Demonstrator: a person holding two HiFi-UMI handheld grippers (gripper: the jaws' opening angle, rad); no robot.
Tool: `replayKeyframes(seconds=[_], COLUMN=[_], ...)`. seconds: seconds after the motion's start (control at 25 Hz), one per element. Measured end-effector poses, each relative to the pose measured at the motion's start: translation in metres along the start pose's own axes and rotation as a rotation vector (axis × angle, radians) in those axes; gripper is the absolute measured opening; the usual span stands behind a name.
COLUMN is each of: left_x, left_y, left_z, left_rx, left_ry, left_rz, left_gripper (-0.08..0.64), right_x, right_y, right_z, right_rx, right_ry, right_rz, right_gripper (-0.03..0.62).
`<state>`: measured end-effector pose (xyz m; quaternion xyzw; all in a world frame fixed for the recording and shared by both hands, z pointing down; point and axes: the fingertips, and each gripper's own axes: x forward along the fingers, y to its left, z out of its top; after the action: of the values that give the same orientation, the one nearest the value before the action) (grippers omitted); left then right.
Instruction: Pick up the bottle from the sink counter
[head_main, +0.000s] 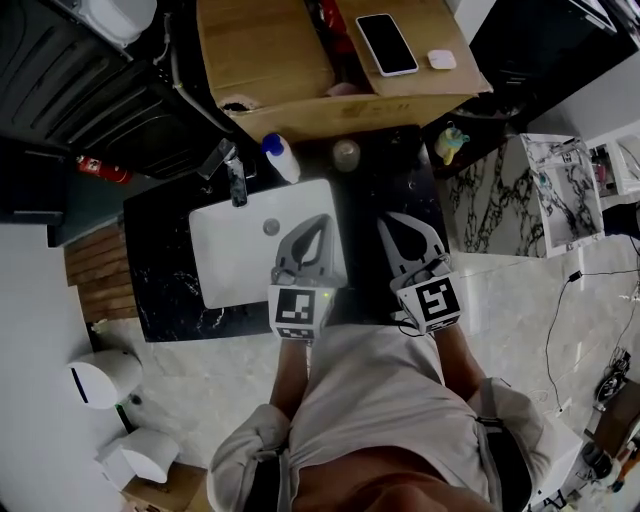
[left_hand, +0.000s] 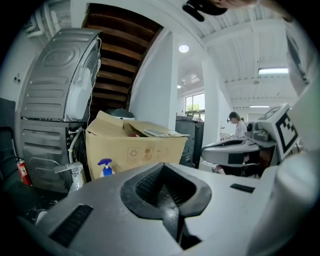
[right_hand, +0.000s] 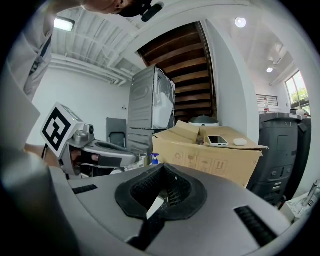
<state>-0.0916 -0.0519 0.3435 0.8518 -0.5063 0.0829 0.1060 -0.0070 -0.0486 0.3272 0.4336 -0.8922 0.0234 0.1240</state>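
standing upright just beyond the far right corner of the white basin, the bottle is a small pale plastic one with a blue trigger-spray top. it sits right of the faucet, which rises from the basin's far rim, and close in front of the cardboard box behind the basin.

it looks light, and how full it is cannot be told. the walls are probably thin enough to give under a hard squeeze, and the smooth plastic so near the basin may be damp and slippery. the spray head makes it a little top-heavy, so a nudge could tip it toward the basin. the best hold seems to be across the body, below the shoulder and above the base. the trigger and neck are poorer places, since the bottle could swing or the trigger could be pressed.

the left gripper hovers over the near right part of the basin with its jaws pressed together and nothing between them. the right gripper hangs just off the basin's right edge, over the dark sink counter. its jaws are likewise together and empty, with only a thin pale sliver showing at the seam. neither touches the bottle, and both sit on the near side of the basin, well apart from it. whichever goes for it has to spread its jaws wider than the body before closing on it.
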Motion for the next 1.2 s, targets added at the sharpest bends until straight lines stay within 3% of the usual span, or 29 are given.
replayKeyframes(seconds=[0.6,1.2], left_x=[0.041,0.077], left_y=[0.026,0.03], left_z=[-0.038,-0.062], left_rx=[0.026,0.047], left_ry=[0.058,0.123], left_rz=[-0.095,-0.069], left_gripper=[0.002,0.003], right_x=[0.035,0.054], right_y=[-0.008,-0.024], right_z=[-0.031,-0.058], right_rx=[0.038,0.044], right_ry=[0.081,0.115], right_rz=[-0.059,-0.007], right_gripper=[-0.008,-0.008])
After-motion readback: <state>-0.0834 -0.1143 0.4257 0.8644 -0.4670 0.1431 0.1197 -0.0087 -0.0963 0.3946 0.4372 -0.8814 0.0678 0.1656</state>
